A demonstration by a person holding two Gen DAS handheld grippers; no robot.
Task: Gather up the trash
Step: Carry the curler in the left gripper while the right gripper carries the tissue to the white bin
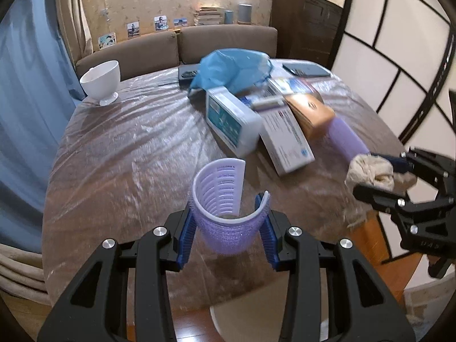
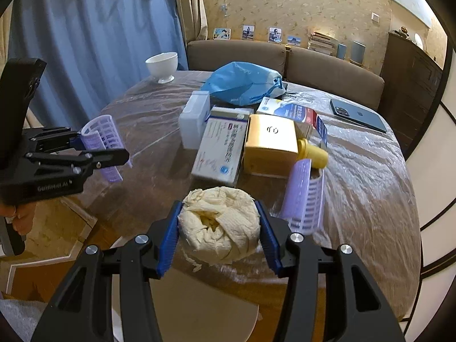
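My left gripper [image 1: 226, 222] is shut on a purple hair roller [image 1: 225, 208], held above the table's near edge; the roller also shows in the right wrist view [image 2: 104, 139]. My right gripper [image 2: 218, 235] is shut on a crumpled cream tissue wad [image 2: 221, 225] at the table's front edge; the wad also shows in the left wrist view [image 1: 370, 171]. A second purple roller [image 2: 305, 196] lies on the table just right of the wad. A blue plastic bag [image 2: 242, 84] lies at the table's middle back.
Several boxes cluster mid-table: a white-teal box [image 1: 230, 119], a white medicine box [image 2: 221, 149], an orange box [image 2: 270, 139]. A yellow tube [image 2: 313, 152], a white bowl [image 1: 101, 81] and a phone [image 2: 359, 115] are there too. A sofa [image 1: 225, 41] stands behind.
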